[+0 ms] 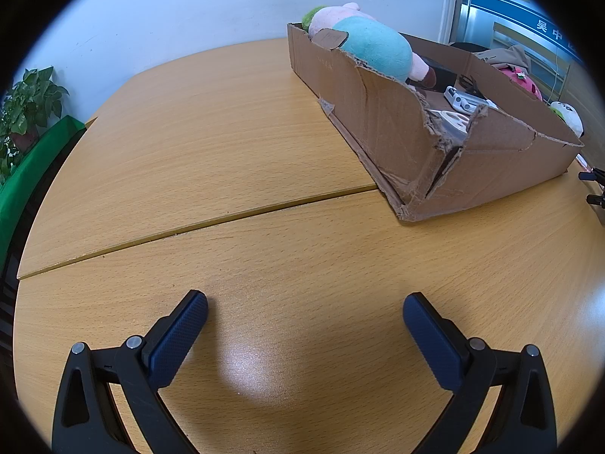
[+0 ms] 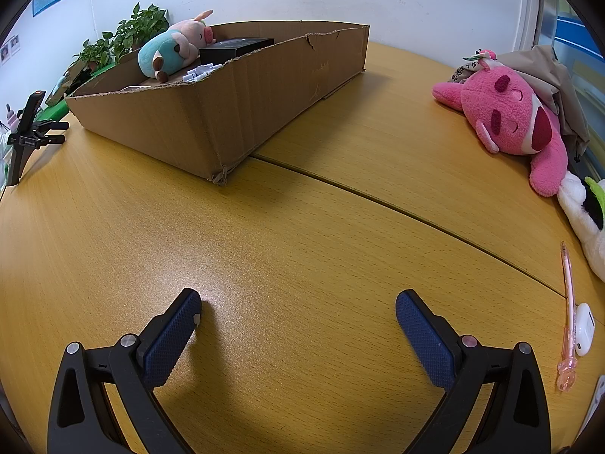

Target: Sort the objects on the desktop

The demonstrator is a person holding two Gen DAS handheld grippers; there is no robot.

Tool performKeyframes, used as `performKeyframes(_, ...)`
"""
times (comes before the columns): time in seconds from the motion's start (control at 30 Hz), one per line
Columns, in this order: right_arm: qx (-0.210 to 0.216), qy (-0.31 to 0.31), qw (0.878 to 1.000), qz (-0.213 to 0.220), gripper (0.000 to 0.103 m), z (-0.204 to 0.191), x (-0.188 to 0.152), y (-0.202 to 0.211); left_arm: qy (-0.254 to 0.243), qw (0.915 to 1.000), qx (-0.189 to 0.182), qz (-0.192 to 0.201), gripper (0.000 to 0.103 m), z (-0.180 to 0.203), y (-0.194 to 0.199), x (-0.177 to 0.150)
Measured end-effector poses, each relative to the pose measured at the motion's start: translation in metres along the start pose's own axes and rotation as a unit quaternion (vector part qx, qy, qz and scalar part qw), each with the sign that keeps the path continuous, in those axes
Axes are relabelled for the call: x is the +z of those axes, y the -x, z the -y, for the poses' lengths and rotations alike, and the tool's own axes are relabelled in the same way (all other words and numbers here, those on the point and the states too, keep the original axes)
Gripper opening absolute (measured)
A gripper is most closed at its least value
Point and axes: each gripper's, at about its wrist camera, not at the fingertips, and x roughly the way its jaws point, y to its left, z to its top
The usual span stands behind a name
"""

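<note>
Blue signage behind the window glass (image 1: 529,19) is showing Chinese characters, "吴中" being readable; the tag on the pink plush toy (image 2: 506,117) is too small to read. The left gripper (image 1: 305,312) and right gripper (image 2: 298,308) are both standing wide open, holding nothing, hovering over the wooden table (image 2: 302,227). The cardboard box (image 2: 211,121) is holding a teal plush pig (image 2: 170,55). A pink pen (image 2: 568,302) and white earbud case (image 2: 584,327) are lying near the right edge.

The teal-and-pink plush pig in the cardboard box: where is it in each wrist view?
Left wrist: teal-and-pink plush pig upper centre-right, at the far end of the torn brown cardboard box.
Right wrist: upper left, at the box's far-left end.
Shared landmark: the cardboard box.
</note>
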Motion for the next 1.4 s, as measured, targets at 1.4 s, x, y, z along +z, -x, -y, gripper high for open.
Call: performKeyframes(1.4,0.0,0.0,1.0,-0.001,0.103,0.0031,0.0032,-0.0031,-0.001,1.0,0.0,0.0,0.103,-0.0031,0.001,-0.0004)
